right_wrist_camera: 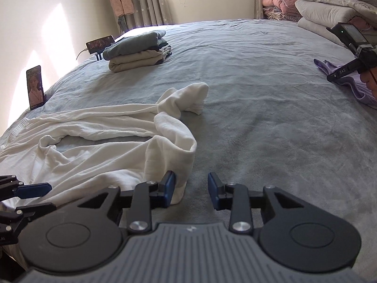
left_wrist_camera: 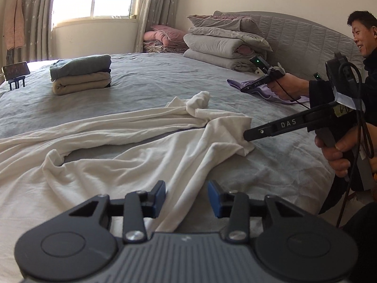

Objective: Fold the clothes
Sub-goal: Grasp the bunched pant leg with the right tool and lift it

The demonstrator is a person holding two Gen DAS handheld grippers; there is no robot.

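1. We are at the start of a fold: the white garment [left_wrist_camera: 141, 155] lies rumpled on the bed [left_wrist_camera: 153, 82], not yet flattened.
2. The left gripper [left_wrist_camera: 187, 197] stands narrow, with a ridge of cloth between its pads but not pinched.
3. The right gripper [right_wrist_camera: 191, 189] is also narrow, with a cuff against one pad only.
4. Next, both need a firm pinch, then a pull to spread the cloth.
5. We see no basket; the folded pile [left_wrist_camera: 81, 74] sits on the bed.
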